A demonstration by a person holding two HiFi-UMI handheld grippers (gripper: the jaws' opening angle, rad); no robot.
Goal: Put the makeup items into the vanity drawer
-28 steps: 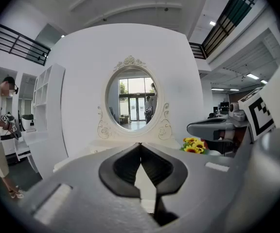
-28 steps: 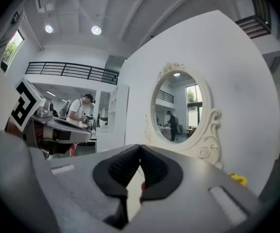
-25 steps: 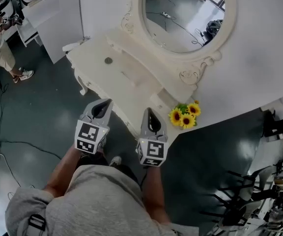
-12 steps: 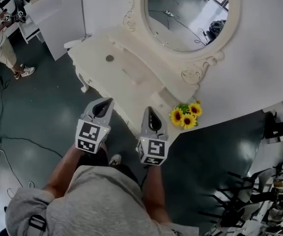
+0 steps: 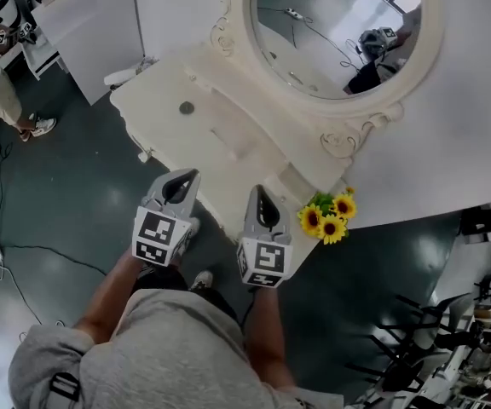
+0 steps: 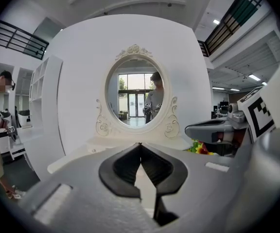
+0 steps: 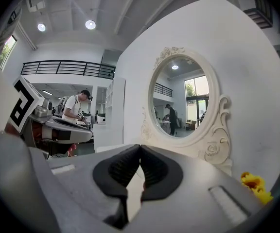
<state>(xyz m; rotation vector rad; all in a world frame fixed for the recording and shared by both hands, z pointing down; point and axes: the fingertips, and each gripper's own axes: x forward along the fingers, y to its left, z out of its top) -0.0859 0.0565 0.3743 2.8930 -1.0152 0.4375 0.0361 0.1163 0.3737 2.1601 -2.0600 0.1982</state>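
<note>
Head view: vanity (image 5: 228, 143) nearer left gripper (image 5: 180, 179), right gripper (image 5: 258, 192) than before

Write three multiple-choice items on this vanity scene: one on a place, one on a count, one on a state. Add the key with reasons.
1. Where is the bunch of yellow sunflowers?
A. At the right end of the white ornate vanity table
B. On the floor
C. At the table's left end

2. How many small round grey discs lie on the tabletop?
A. None
B. One
C. Four

3. How do the left tongs and right tongs stand?
A. Both wide open
B. Both shut on a brush
C. Both shut, nothing held

Key:
1 A: the head view shows the flowers at the table's right corner.
2 B: a single disc shows, towards the left end.
3 C: each gripper view shows its tips meeting with nothing between them.
</note>
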